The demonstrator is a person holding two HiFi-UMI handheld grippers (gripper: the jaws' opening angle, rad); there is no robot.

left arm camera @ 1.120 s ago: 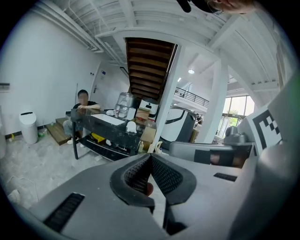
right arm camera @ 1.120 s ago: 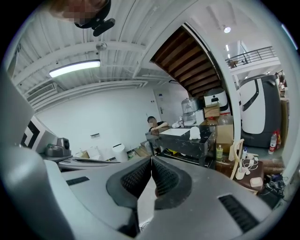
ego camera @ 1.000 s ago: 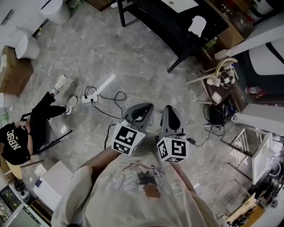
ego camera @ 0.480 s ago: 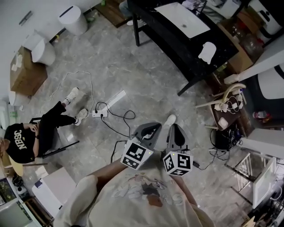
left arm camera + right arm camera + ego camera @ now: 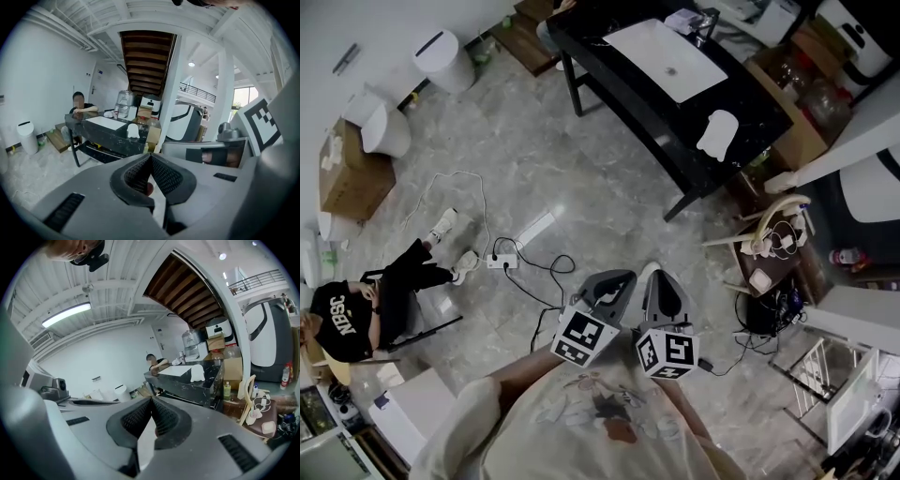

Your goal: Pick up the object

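Note:
A small white rounded object (image 5: 717,134) stands on the near end of a black marble table (image 5: 647,98), beside a white sheet (image 5: 661,58). It also shows far off as the white object (image 5: 133,131) in the left gripper view and the white object (image 5: 197,373) in the right gripper view. My left gripper (image 5: 614,278) and right gripper (image 5: 662,277) are held side by side close to my chest, above the floor and well short of the table. Both are shut with nothing between the pads, seen at the left gripper (image 5: 150,157) and the right gripper (image 5: 152,400).
A person in a black shirt (image 5: 342,314) sits on the floor at left. A power strip with cables (image 5: 502,260) lies on the grey tiles. A white bin (image 5: 445,61), a cardboard box (image 5: 352,173) and a cluttered low stand (image 5: 773,248) surround the walkway. Another person sits behind the table (image 5: 79,105).
The head view has swung so that the black table and the white object on it show more fully. Both grippers stay shut, side by side before my chest.

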